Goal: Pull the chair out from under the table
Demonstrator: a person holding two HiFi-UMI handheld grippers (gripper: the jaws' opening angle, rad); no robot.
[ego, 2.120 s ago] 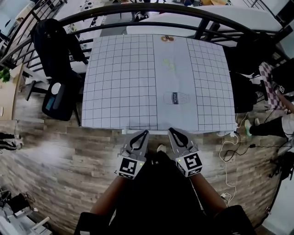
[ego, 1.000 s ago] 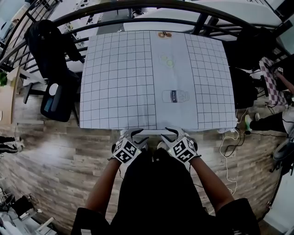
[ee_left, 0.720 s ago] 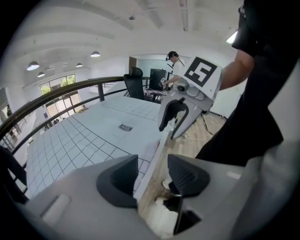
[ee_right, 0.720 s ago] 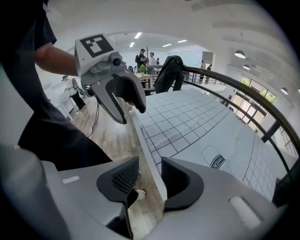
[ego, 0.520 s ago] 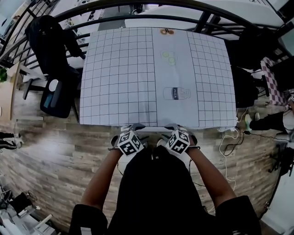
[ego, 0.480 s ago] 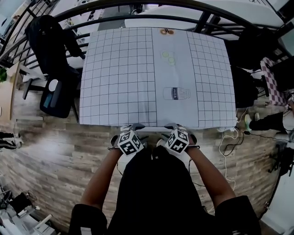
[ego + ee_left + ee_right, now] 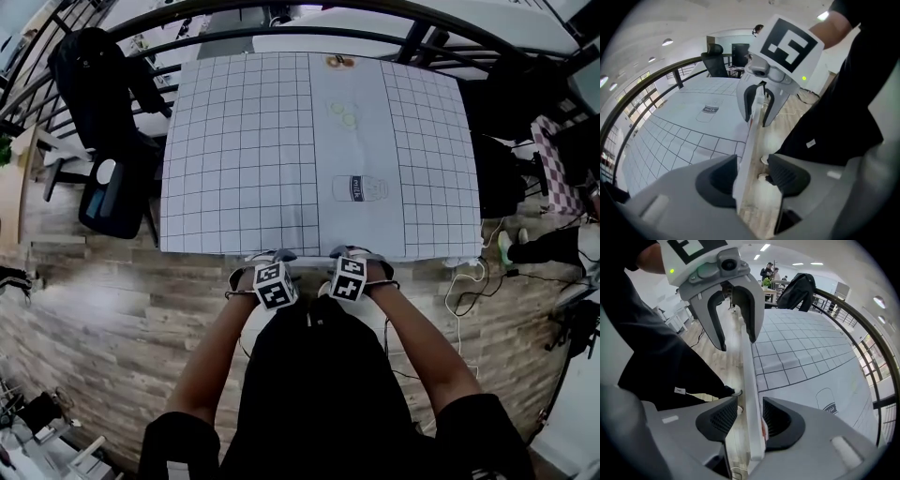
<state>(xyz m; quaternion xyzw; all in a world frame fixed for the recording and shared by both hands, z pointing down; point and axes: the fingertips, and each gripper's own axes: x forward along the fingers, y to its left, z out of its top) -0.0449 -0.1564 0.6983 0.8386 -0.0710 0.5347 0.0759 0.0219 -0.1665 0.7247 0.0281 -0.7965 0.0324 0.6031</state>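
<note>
chair top rail (image 7: 746,380) runs left-right along the surface (image 7: 244,159) near edge, lower centre of head view, between left gripper (image 7: 751,171) jaws, spread and unclenched, and right gripper (image 7: 749,417) jaws, opening, neither clamped, 2 grippers equally near, pull goes toward frame bottom

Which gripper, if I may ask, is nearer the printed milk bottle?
Right. The right gripper, jaws opening astride the chair rail, lines up with the milk bottle; the left gripper sits farther left.
</note>
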